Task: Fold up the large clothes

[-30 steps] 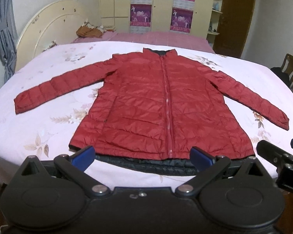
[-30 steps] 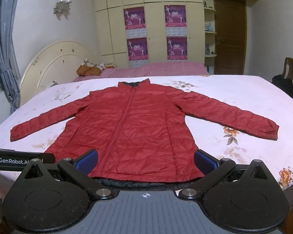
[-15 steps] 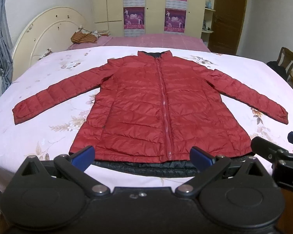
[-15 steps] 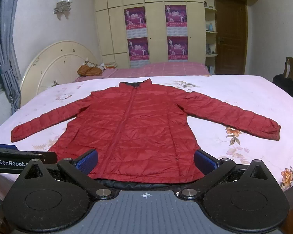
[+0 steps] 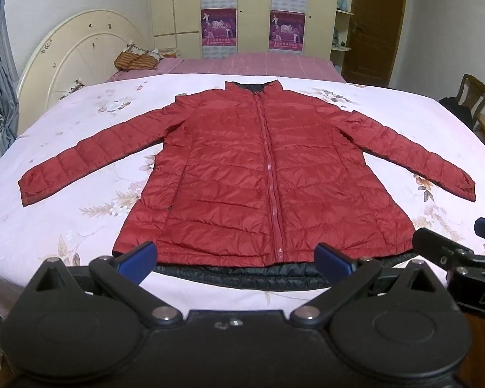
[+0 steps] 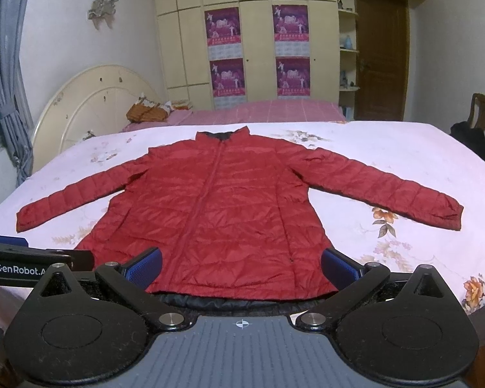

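A red quilted jacket (image 5: pixel 262 174) is spread flat, zipped, on the floral bedsheet (image 5: pixel 64 220), collar at 12 o'clock, sleeves stretched toward 9 and 3 o'clock. A dark lining edge, possibly the back panel, is seen below the hem. The left gripper (image 5: pixel 237 258) and right gripper (image 6: pixel 242 266) are held at 6 o'clock, jaws spread wide, nothing gripped.

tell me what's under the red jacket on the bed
A black quilted layer sticks out below the red jacket's hem, on the floral bedsheet. How far it runs underneath is covered, as is whether it belongs to the jacket.
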A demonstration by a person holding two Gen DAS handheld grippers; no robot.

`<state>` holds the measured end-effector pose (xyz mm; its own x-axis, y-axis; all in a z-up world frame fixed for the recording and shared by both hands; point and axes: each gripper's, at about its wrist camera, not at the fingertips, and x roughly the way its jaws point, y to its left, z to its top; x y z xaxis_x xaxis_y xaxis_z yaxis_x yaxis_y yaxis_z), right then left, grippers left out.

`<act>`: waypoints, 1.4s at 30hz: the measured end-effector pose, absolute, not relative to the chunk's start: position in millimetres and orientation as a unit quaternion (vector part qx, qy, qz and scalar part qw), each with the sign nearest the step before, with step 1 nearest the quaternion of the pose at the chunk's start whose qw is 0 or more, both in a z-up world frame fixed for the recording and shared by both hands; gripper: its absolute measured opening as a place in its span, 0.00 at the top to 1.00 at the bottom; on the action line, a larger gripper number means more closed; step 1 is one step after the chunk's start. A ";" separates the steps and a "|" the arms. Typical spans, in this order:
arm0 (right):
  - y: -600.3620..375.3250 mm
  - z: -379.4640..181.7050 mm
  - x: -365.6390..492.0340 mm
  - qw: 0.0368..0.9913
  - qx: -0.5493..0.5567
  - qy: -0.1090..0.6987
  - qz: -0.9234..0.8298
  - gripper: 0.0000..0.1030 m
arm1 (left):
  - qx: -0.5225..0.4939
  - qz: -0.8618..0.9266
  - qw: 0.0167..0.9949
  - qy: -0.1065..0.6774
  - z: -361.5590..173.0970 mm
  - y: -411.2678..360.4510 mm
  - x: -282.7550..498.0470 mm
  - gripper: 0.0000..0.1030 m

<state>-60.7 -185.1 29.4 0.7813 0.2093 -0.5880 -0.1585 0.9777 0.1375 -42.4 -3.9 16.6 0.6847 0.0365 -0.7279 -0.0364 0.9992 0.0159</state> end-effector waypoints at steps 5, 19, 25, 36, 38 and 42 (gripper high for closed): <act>-184.1 27.1 -59.5 0.941 0.036 0.322 0.097 0.00 | 0.000 0.020 0.917 0.399 16.0 -3.5 -41.5 0.00; -184.5 25.5 -58.1 0.940 0.039 0.324 0.097 0.00 | 0.001 0.016 0.914 0.406 13.8 -2.7 -38.4 0.00; -184.6 25.0 -57.9 0.941 0.040 0.323 0.095 0.00 | 0.001 0.015 0.914 0.406 12.9 -3.0 -37.8 0.00; -185.2 20.2 -39.8 0.941 0.049 0.324 0.081 0.00 | -0.003 0.017 0.910 0.414 10.7 7.9 -17.2 0.00; -187.0 18.9 -35.8 0.941 0.058 0.322 0.082 0.00 | -0.006 0.017 0.909 0.415 10.6 11.5 -11.4 0.00; -188.2 16.9 -25.1 0.942 0.063 0.324 0.067 0.00 | -0.007 0.017 0.909 0.417 9.8 18.4 2.7 0.00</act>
